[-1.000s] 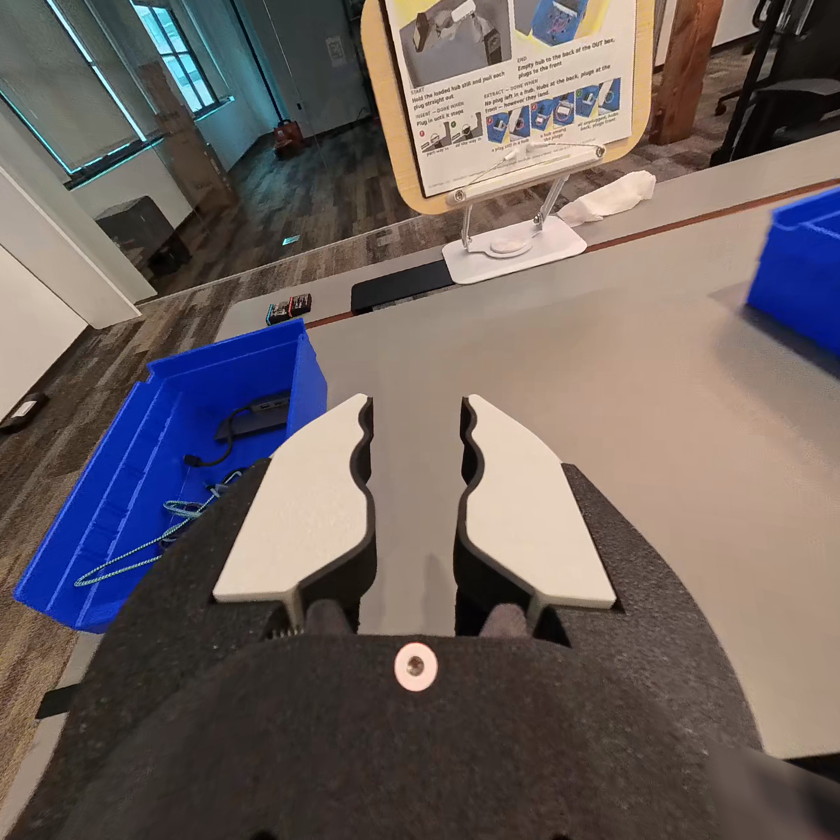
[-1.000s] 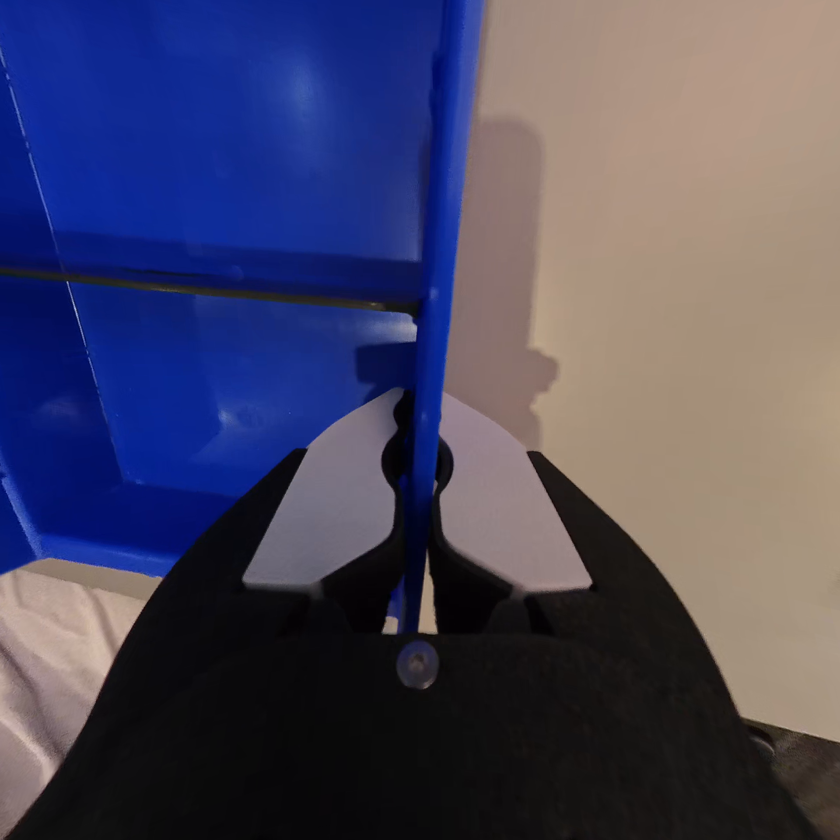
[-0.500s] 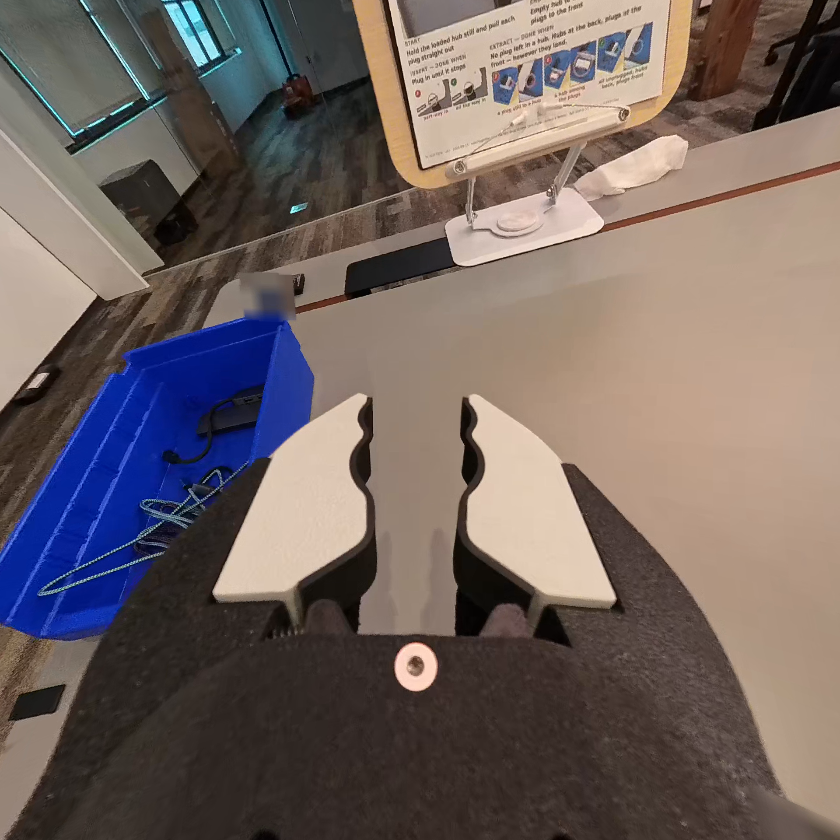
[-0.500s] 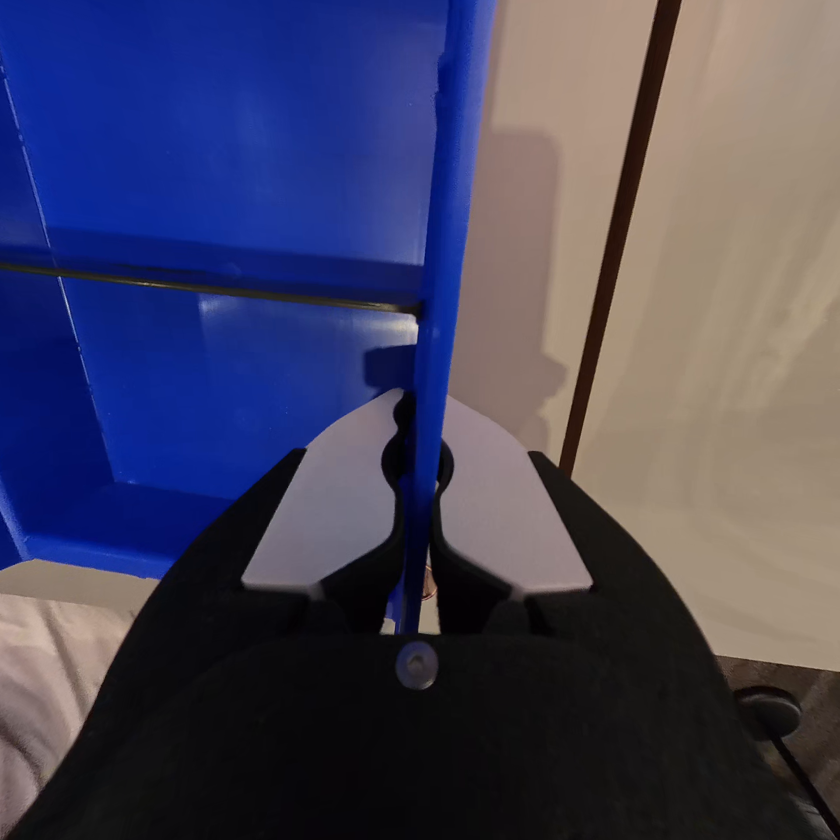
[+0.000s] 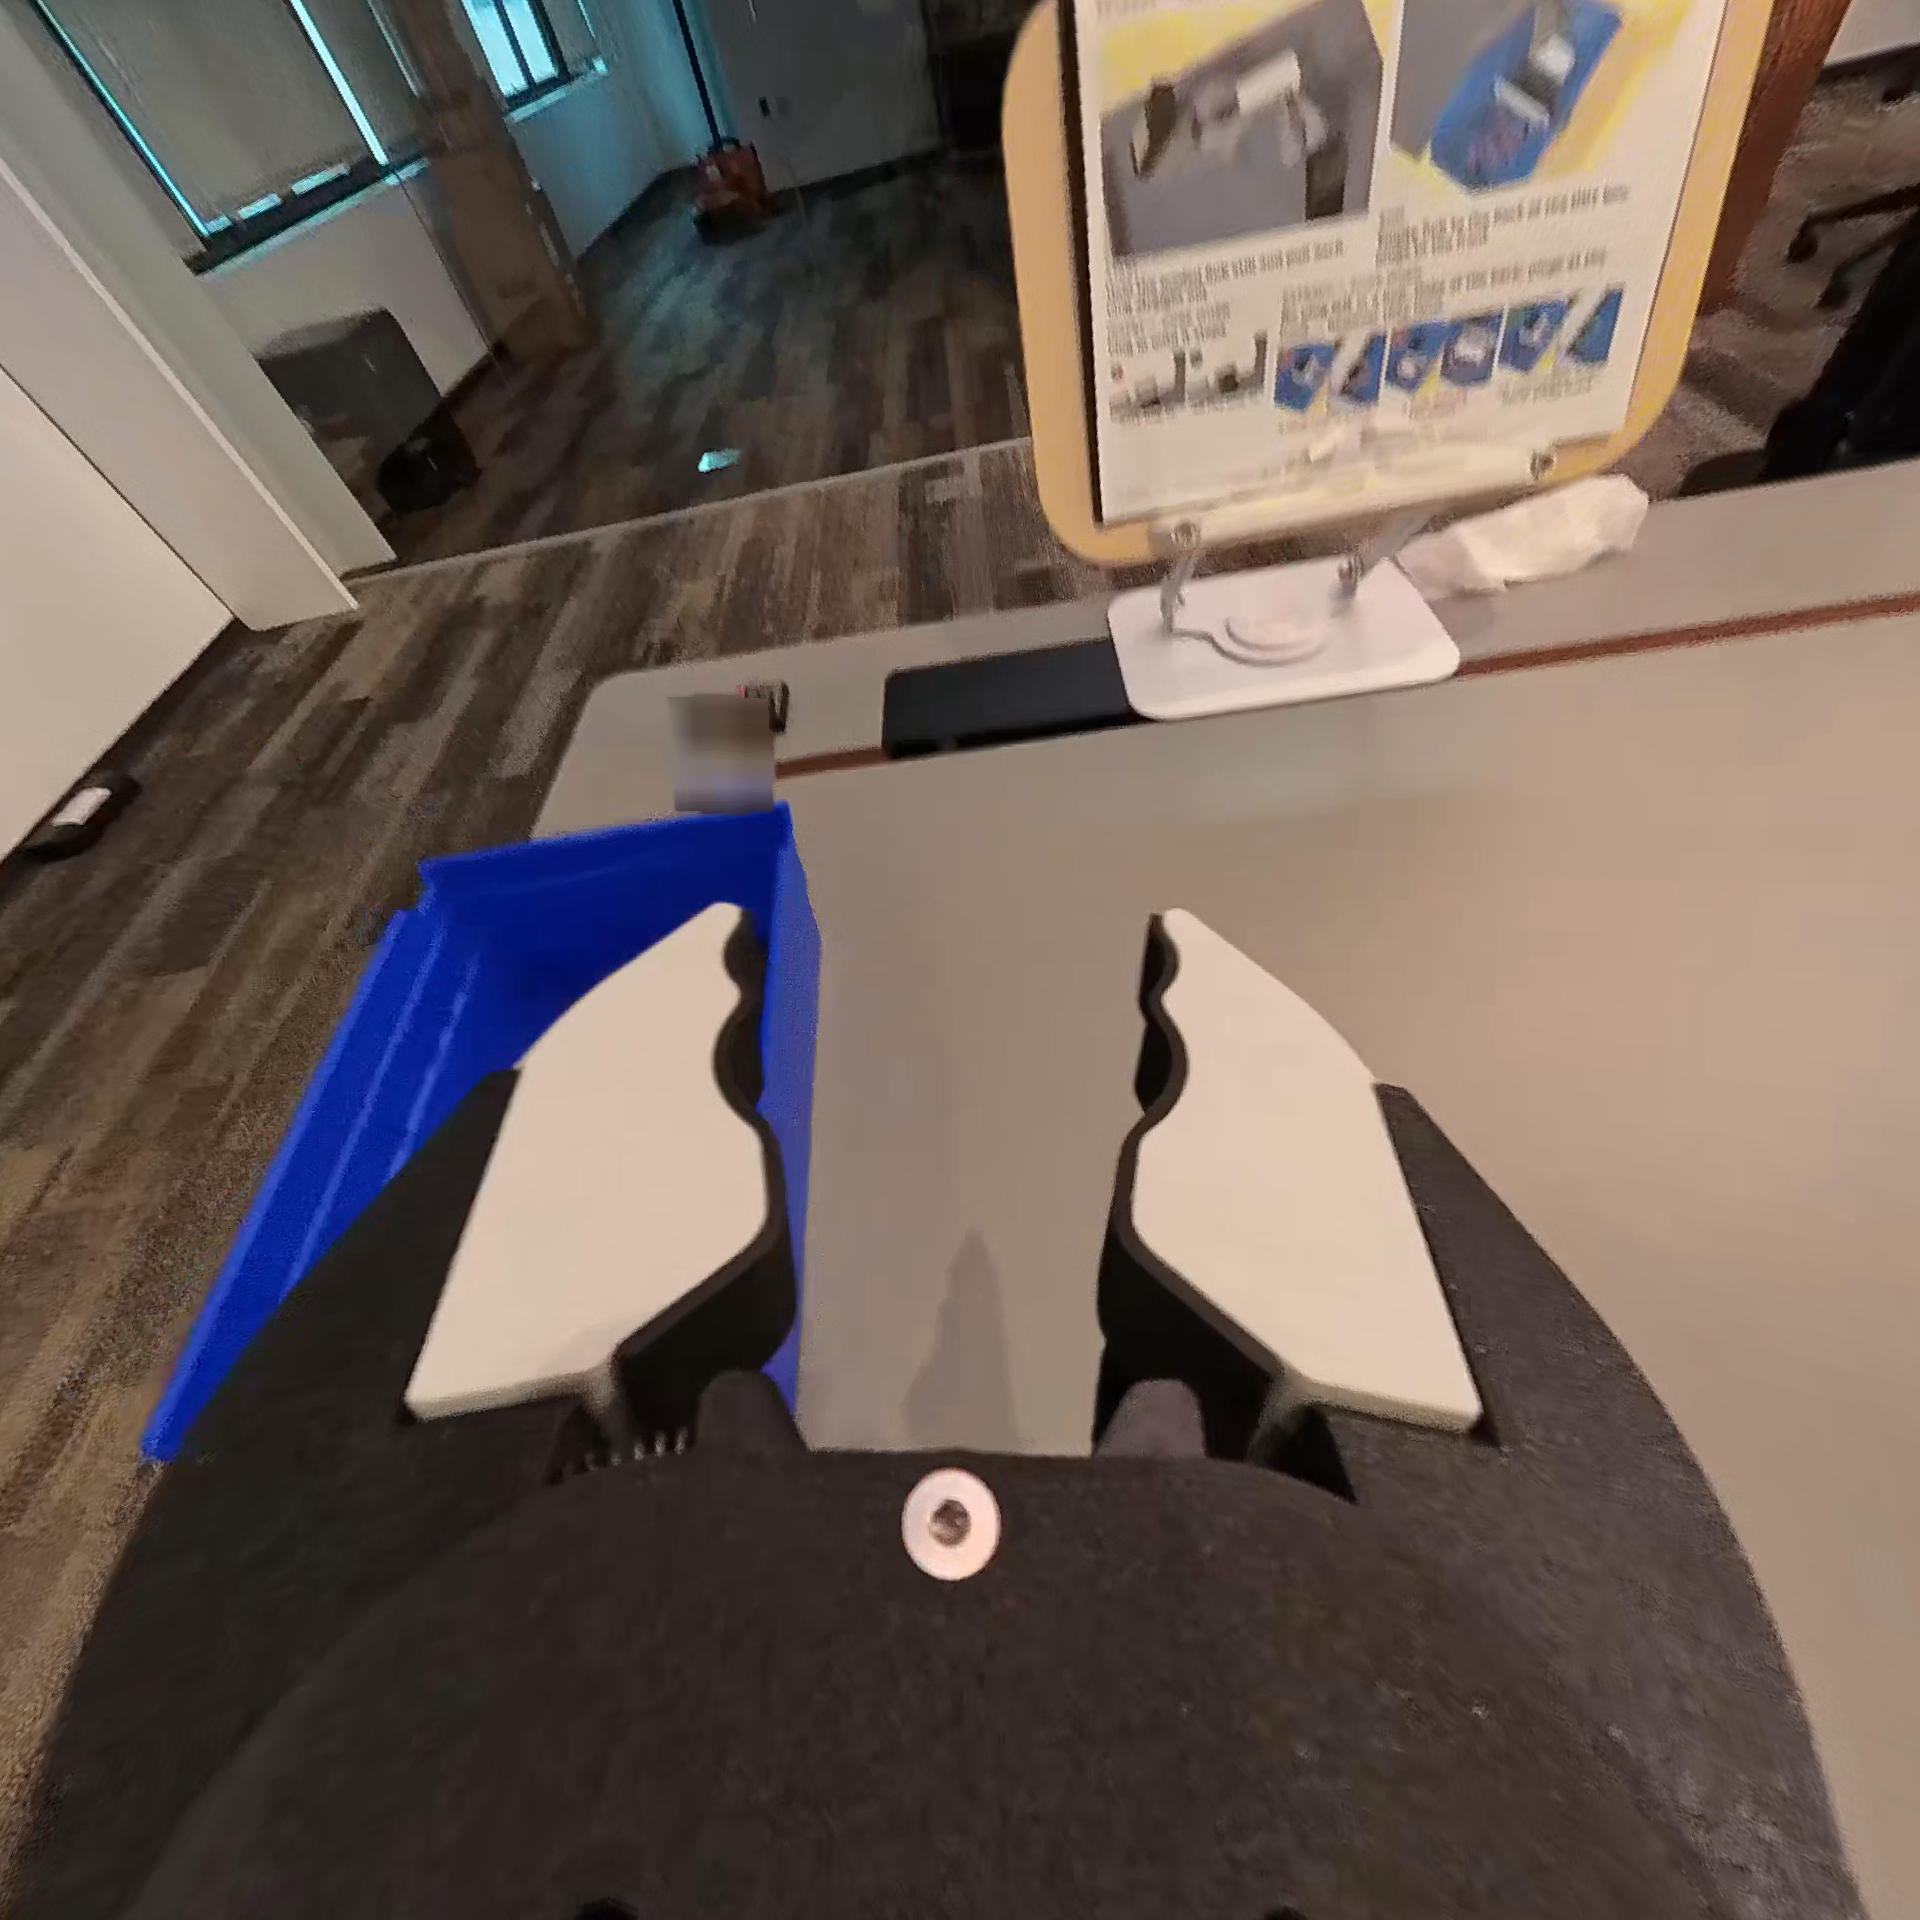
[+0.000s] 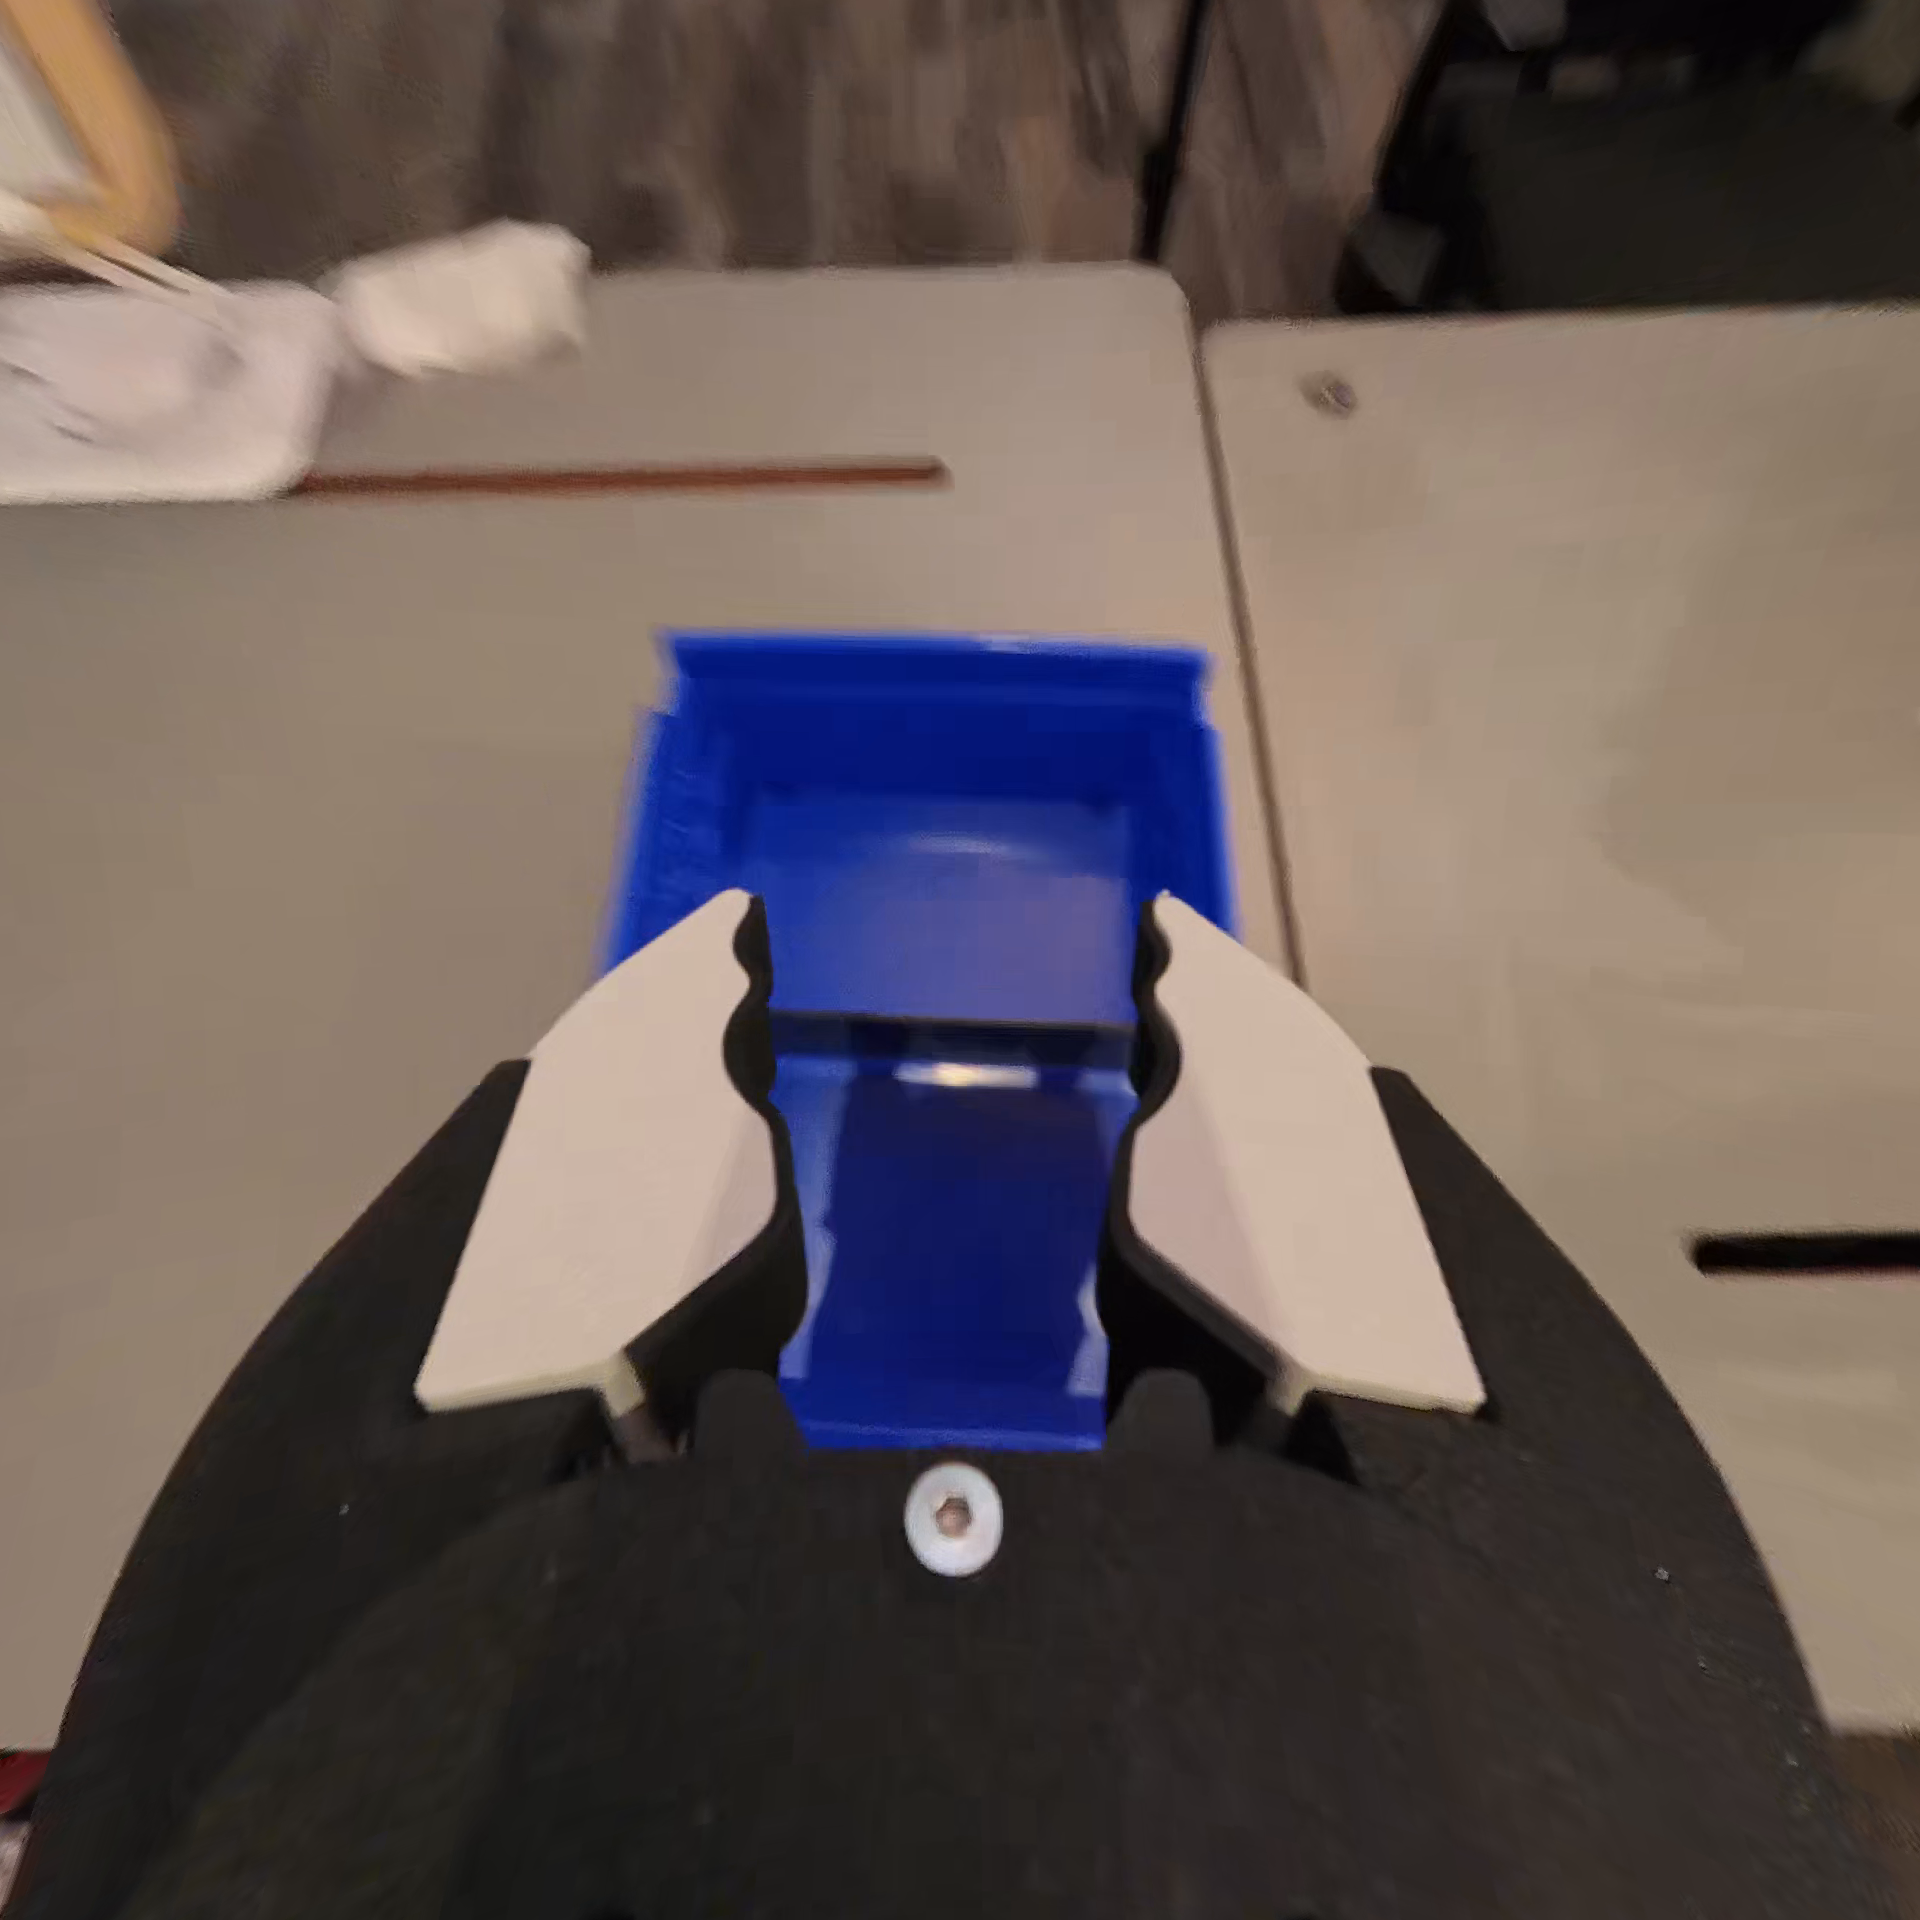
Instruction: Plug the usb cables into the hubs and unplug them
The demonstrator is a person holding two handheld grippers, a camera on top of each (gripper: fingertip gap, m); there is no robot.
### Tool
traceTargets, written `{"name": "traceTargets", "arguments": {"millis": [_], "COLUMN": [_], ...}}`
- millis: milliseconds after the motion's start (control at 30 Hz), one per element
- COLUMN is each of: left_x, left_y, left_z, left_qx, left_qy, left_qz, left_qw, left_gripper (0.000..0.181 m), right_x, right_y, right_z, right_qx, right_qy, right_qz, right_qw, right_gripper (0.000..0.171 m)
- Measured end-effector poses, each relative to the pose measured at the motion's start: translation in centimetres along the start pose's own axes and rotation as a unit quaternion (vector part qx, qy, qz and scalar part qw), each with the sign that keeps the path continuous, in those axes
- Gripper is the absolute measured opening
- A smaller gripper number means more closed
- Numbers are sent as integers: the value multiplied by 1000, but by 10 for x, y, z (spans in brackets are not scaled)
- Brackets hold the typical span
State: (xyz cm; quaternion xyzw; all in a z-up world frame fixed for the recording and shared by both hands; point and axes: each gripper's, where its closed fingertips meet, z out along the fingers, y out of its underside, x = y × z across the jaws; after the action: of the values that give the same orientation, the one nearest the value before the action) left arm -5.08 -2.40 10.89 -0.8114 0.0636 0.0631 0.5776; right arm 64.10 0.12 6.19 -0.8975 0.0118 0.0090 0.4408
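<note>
The right gripper [image 6: 951, 914] has let go of the blue bin wall it was clamping half a second ago and is now hanging over that blue bin [image 6: 1210, 790] with its jaws spread wide, holding nothing — the bin is sitting on the grey table [image 6: 312, 831] straight ahead of and beneath the fingers, its divider crossing between the two fingertips and both compartments showing only bare blue floor. The left gripper [image 5: 945, 920] has widened as well, its jaws now standing far apart and empty, and it has swung toward the second blue bin [image 5: 499, 935], which is now lying under and beside its left finger, the bin's near wall running along that finger's inner edge. The finger and gripper body are covering most of this bin's inside, so the usb cables and hub seen there earlier are hidden and cannot be placed now. Ahead of the left gripper, at the table's far edge, an instruction board [image 5: 1351, 249] is standing on a white stand [image 5: 1288, 649], with a crumpled white cloth [image 5: 1527, 530] lying just to its right — both pictures are somewhat blurred.
</note>
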Motion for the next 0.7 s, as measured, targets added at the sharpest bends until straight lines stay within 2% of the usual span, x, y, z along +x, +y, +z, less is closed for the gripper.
{"name": "traceTargets", "arguments": {"millis": [67, 167, 267, 367, 500, 567, 700], "left_x": [-2, 16, 52, 82, 97, 107, 113], "left_y": [-26, -44, -26, 14, 77, 103, 128], "left_z": [8, 32, 66, 97, 130, 143, 158], "left_qx": [7, 5, -7, -5, -23, -56, -96], "left_qy": [-2, 6, 29, 27, -24, -15, -15], "left_qz": [-2, -9, -35, -72, -46, -47, -53], "left_qw": [1000, 1000, 999, 997, 998, 997, 994], "left_gripper": [85, 95, 101, 101, 97, 98, 100], "right_x": [-57, -145, -227, -294, -343, -352, -362], "right_y": [-25, -46, -40, -1, 63, 86, 117], "right_z": [-8, -2, 32, 84, 140, 157, 180], "right_qx": [44, 90, 94, 54, -9, -24, -47], "right_qy": [-36, -54, -61, -78, -97, -92, -78], "right_qz": [-12, -53, -70, -47, 5, 26, 31], "right_qw": [998, 993, 991, 994, 995, 995, 995], "right_gripper": [75, 92, 108, 118, 117, 116, 116]}}
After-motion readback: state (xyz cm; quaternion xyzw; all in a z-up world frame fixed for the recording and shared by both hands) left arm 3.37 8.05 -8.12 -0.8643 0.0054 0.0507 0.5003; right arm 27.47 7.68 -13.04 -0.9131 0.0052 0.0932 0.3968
